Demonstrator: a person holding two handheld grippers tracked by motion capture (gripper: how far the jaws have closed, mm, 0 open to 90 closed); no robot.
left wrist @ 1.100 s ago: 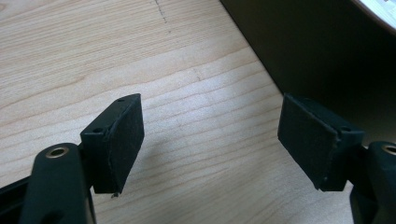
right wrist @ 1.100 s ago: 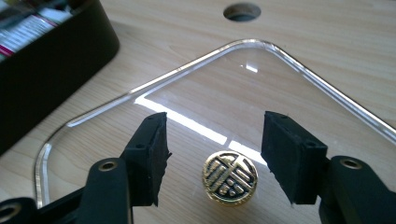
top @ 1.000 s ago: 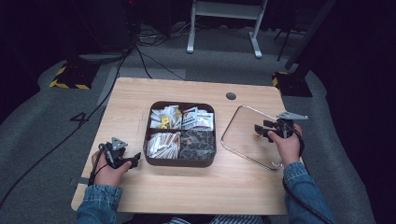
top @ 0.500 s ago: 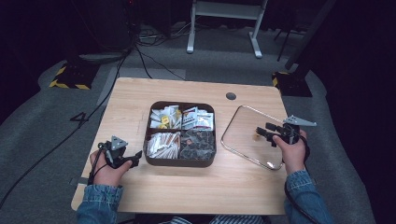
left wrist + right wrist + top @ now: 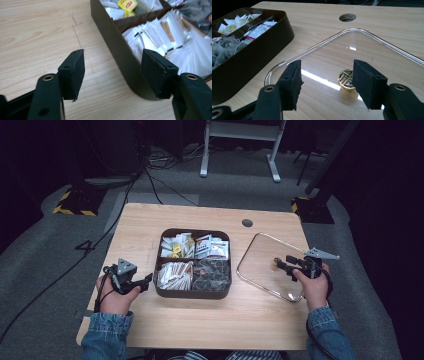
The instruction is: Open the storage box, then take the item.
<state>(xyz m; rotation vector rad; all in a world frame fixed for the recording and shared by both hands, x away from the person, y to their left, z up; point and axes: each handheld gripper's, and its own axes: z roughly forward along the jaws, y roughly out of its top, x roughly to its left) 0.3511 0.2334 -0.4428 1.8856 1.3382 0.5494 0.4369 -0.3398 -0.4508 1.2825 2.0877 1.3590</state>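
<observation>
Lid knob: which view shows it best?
Right gripper view: the knob on the clear lid sits close, its embossed gold top visible between the open jaws. High view shows a tiny speck. Left gripper view faces the box.

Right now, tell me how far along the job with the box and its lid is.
Done: the clear lid is off and lies flat on the table, beside the open box of tea bags and packets. In hand: the right gripper hovers open near the lid's gold knob, gripping nothing; the left gripper waits open at the box's corner. Left, probably: grip the knob and move the lid.
</observation>
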